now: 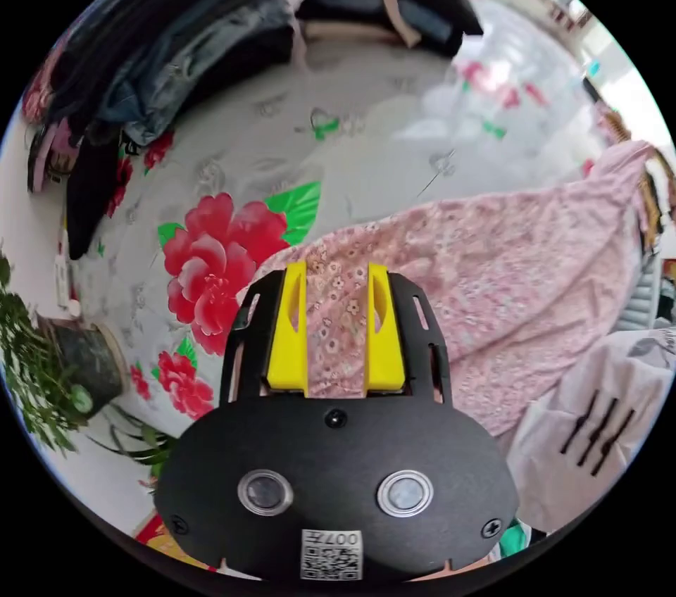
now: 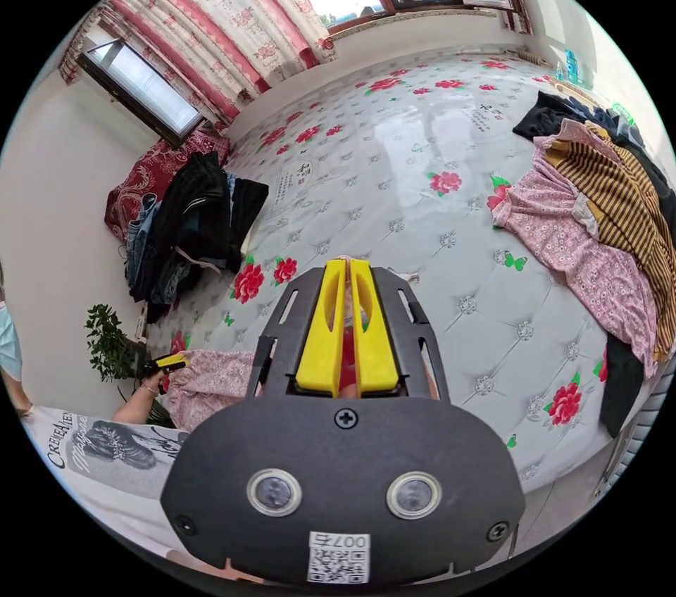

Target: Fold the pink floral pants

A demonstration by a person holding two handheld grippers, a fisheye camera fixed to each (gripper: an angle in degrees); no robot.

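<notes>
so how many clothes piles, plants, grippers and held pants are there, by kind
clothes piles: 2, dark pile, mixed pile
plants: 1, plant
grippers: 2, left gripper, right gripper
pants: 1, pants
total: 6

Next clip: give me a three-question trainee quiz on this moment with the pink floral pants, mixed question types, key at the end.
1. True or false: the left gripper has pink floral pants cloth between its yellow jaws.
2. Multiple choice: what lies on top of the heap of clothes at the mattress edge in the right gripper view? A) striped garment B) a towel C) a hat
3. Fill in: the potted ____ stands beside the mattress, below the dark clothes pile.

Key
1. True: floral cloth runs between the jaws.
2. A.
3. plant.
</notes>
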